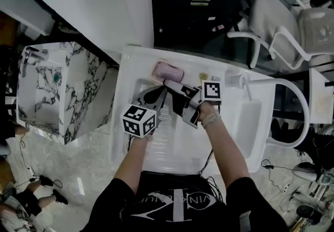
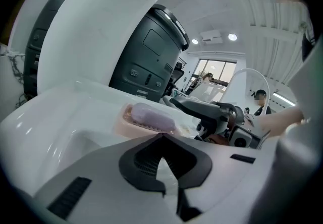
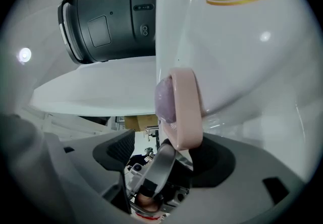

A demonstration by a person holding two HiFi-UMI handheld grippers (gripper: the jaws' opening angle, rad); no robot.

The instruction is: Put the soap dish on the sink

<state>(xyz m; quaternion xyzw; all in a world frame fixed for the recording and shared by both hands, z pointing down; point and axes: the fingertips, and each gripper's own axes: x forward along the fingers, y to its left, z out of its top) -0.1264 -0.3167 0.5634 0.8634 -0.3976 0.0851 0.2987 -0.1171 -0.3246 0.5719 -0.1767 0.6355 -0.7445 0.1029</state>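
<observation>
- Over the sink [image 1: 121, 121], head view: the soap dish [image 1: 158, 71] lies flat on the sink's back rim with a purple soap bar [image 1: 171, 73] on it. Both claws reach across the sink towards that rim.
- Same view: the right claw [image 1: 173, 94] stands spread, its tips just in front of the dish. The left claw [image 1: 155, 96] sits just beside it, a little nearer the sink's front.
- Left gripper view: the left claw's tips meet, with nothing between them. The dish rests on the sink's rim beyond the tips, apart from them.
- Right gripper view: the right claw gapes wide. The dish's near end sits between the two pads, neither pressing on it, and the dish rests on the sink's rim.
</observation>
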